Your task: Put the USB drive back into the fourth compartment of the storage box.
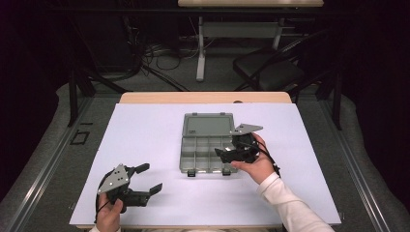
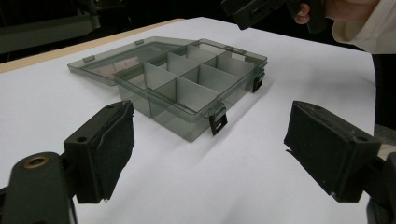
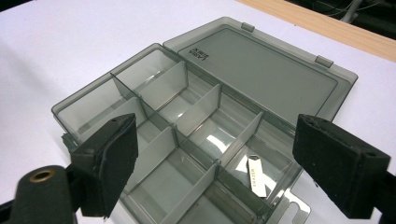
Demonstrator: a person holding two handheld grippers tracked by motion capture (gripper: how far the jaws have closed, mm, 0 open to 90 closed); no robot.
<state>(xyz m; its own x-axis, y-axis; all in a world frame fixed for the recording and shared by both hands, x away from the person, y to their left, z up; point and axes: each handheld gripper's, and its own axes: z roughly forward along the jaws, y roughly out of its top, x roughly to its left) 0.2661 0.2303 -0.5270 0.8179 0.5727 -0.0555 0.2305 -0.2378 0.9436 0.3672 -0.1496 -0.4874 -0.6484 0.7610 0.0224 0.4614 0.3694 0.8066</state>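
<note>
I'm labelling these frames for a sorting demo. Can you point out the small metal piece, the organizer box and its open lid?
small metal piece (image 3: 256,178): right gripper view, middle of its flat silver body.
organizer box (image 1: 183,153): high view, left outer wall.
open lid (image 3: 261,70): right gripper view, centre of the flat inner panel.

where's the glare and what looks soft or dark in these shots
Right gripper view: bright glints on the floors of the organizer box and on the small metal piece; its near black jaws look soft. Left gripper view: the white table sheet is evenly lit, the box casts a faint shadow. High view: the surrounding room is dark.
</note>
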